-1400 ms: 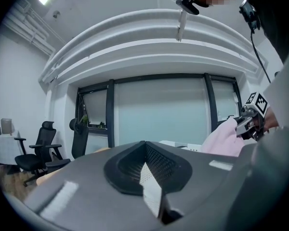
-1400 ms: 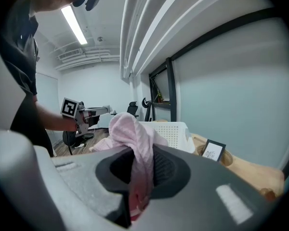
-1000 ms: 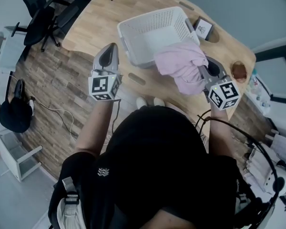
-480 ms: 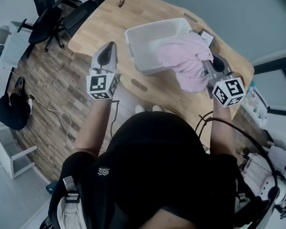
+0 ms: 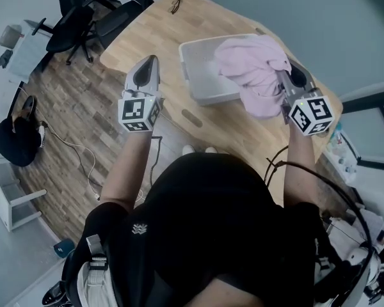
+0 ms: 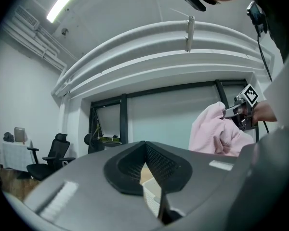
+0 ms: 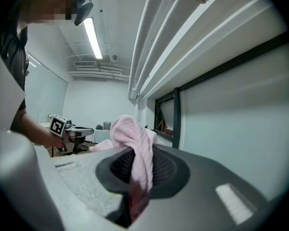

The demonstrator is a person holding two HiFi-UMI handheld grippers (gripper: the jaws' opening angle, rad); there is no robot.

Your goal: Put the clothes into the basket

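Observation:
A pink garment hangs bunched from my right gripper, whose jaws are shut on a fold of it. It dangles over the right part of the white perforated basket on the wooden table. In the right gripper view the cloth runs up between the pads of the right gripper. My left gripper hovers left of the basket, jaws together and nothing in them. From the left gripper view the garment and the right gripper show at the right.
Black office chairs stand beyond the table's left end. A pair of glasses lies at the table's far side. A person sits at the far left beside a white shelf; a cable trails on the floor.
The right gripper has lifted the pink garment up and over the basket's right side. The left gripper has risen a little and stays shut and empty.

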